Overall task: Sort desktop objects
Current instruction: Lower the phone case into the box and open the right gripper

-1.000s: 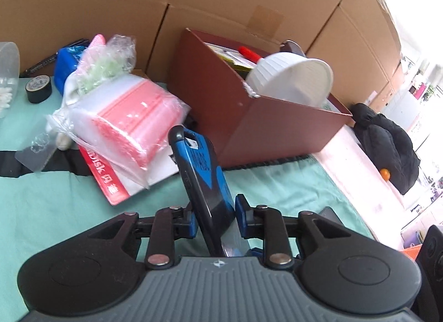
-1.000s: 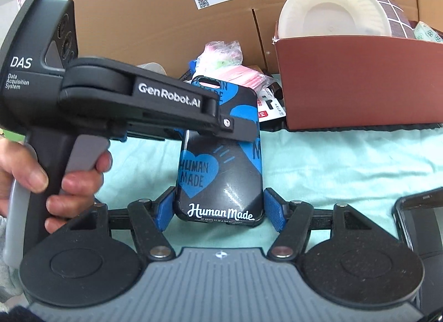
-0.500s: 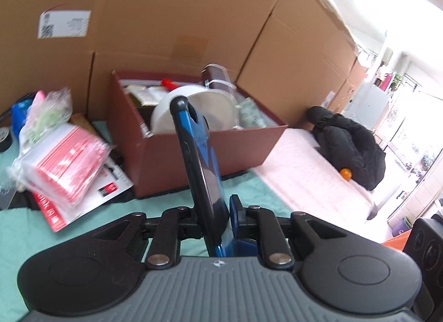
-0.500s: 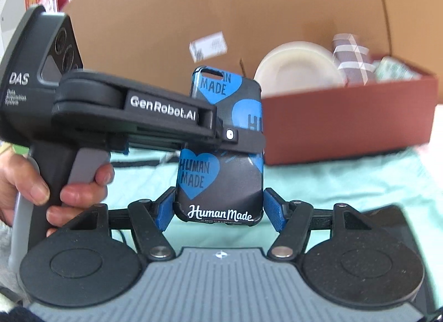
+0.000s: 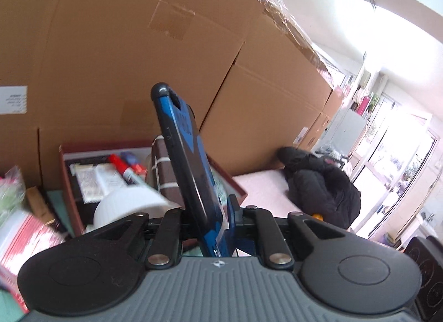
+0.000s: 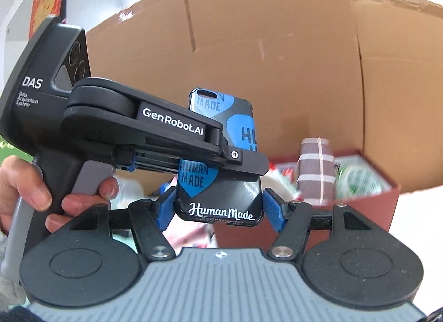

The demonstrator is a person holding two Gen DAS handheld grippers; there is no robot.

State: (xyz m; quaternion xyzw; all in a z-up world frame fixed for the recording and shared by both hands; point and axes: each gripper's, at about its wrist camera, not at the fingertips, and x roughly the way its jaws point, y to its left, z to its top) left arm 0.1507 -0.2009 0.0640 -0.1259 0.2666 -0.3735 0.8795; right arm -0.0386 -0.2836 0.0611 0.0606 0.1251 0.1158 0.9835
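- While both grippers meet at one object, the phone case (image 6: 218,155), black with blue hearts and "Human Made" lettering, stands upright in the air in front of the tall cardboard boxes (image 6: 263,58).
- Left gripper (image 5: 213,227) has its jaws closed on the case's two flat faces; in the left wrist view the case (image 5: 191,172) is seen edge-on, rising from between the blue pads and leaning slightly left.
- Seen from the right wrist, the left gripper's (image 6: 177,161) black body marked "GenRobot.AI" reaches in from the left across the case's middle, with the person's left hand (image 6: 41,191) around its handle and trigger.
- Right gripper (image 6: 218,208) has a blue pad (image 6: 272,211) against each side edge of the case's lower end, so it is closed on the case too.
- Behind and below the case sits the dark red box (image 5: 66,166), open-topped, against the cardboard boxes.
- Inside that box lie a white paper bowl (image 5: 130,202), a red marker (image 5: 120,166), a brown checked roll (image 6: 314,166) and some printed packets, partly blurred.
- Left of the red box, a pink-and-white plastic packet (image 5: 19,233) shows at the frame edge.
- Right of the box, a black garment (image 5: 318,183) lies heaped on a pale surface.
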